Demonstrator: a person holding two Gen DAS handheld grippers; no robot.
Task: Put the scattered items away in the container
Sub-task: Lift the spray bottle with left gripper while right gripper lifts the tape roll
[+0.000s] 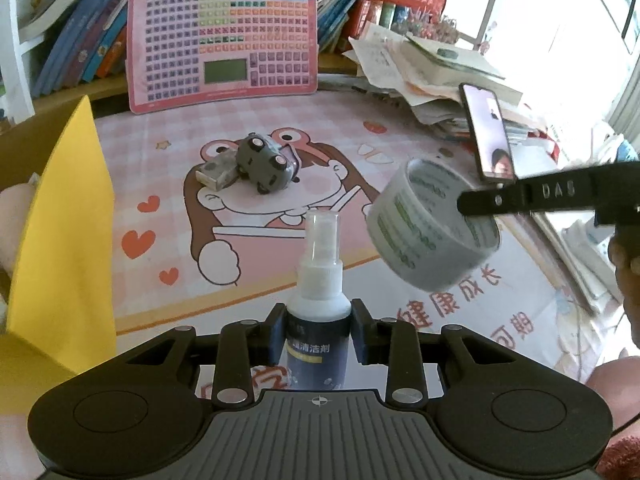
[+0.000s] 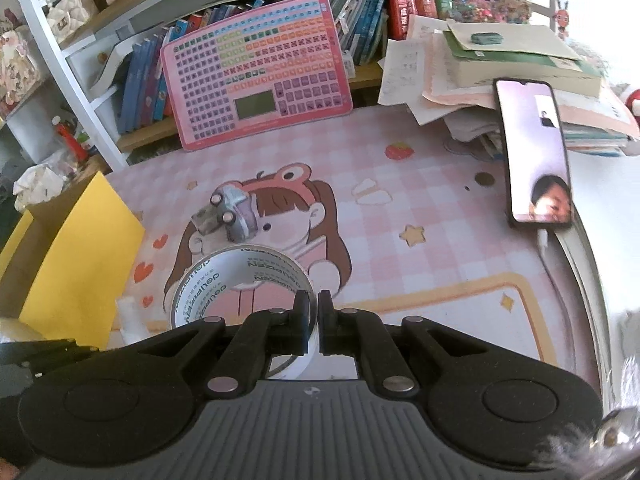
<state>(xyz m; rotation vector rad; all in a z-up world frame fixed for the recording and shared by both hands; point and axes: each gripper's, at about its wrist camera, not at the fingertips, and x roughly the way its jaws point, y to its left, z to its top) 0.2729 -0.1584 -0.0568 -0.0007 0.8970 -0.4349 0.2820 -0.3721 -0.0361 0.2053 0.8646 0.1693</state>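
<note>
Bottle (image 1: 318,280) in tongs (image 1: 319,334), beside box (image 1: 60,220)

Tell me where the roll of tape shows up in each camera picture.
Left wrist view: roll of tape at mid right, held by the right gripper.
Right wrist view: roll of tape at lower centre, its wall pinched in the right gripper.
Shared landmark: pink chart board.

The desk mat (image 2: 440,208) is pink-and-white check with a brown-haired cartoon girl, red hearts at eight o'clock, yellow stars and an orange border. The box (image 1: 60,240) at nine o'clock has yellow flaps; the toy car (image 1: 264,166) is grey with white wheels. The spray bottle (image 1: 320,320) is white above a dark navy label, and the tape roll (image 2: 240,280) is white with dark lettering.
</note>
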